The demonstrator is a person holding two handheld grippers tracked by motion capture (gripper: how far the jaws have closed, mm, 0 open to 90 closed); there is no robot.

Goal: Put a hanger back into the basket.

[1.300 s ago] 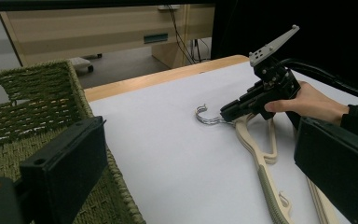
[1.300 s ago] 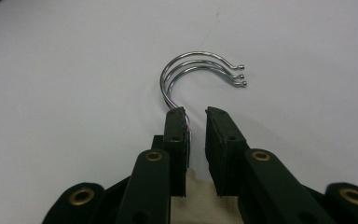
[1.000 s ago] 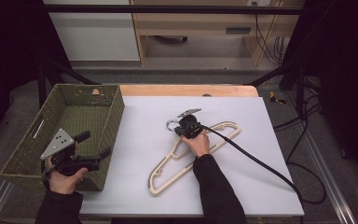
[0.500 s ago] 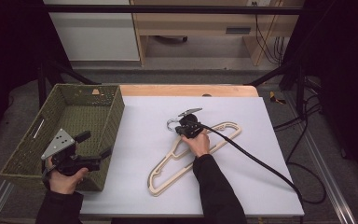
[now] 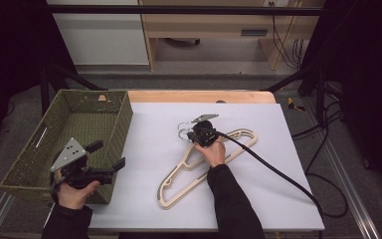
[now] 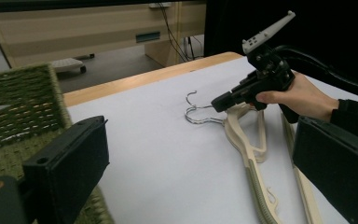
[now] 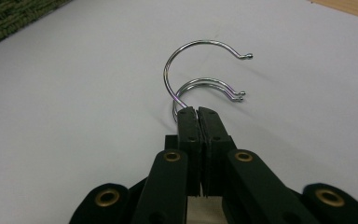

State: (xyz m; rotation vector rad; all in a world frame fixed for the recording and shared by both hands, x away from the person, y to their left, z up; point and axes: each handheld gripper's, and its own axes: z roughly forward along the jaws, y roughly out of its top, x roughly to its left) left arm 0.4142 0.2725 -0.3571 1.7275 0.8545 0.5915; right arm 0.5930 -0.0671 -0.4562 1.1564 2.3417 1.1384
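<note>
Surface (image 5: 144, 149): white sheet over wooden top, bare wood strip along far edge. On it: green woven basket (image 5: 113, 124) at left edge; pale wooden hangers (image 5: 179, 181) stacked near centre, lying flat and slantwise, chrome hooks (image 7: 200, 70) pointing toward far side, well apart from basket.

Hangers (image 5: 206, 164) lie mid-table (image 5: 288, 164) — basket (image 5: 124, 117) at its left edge.

hook shanks (image 7: 179, 105): base hidden behind the pressed-together jaws | hangers (image 6: 261, 186): lower ends cut by bottom edge | basket (image 6: 18, 107): cropped at left edge, partly behind near jaw
</note>
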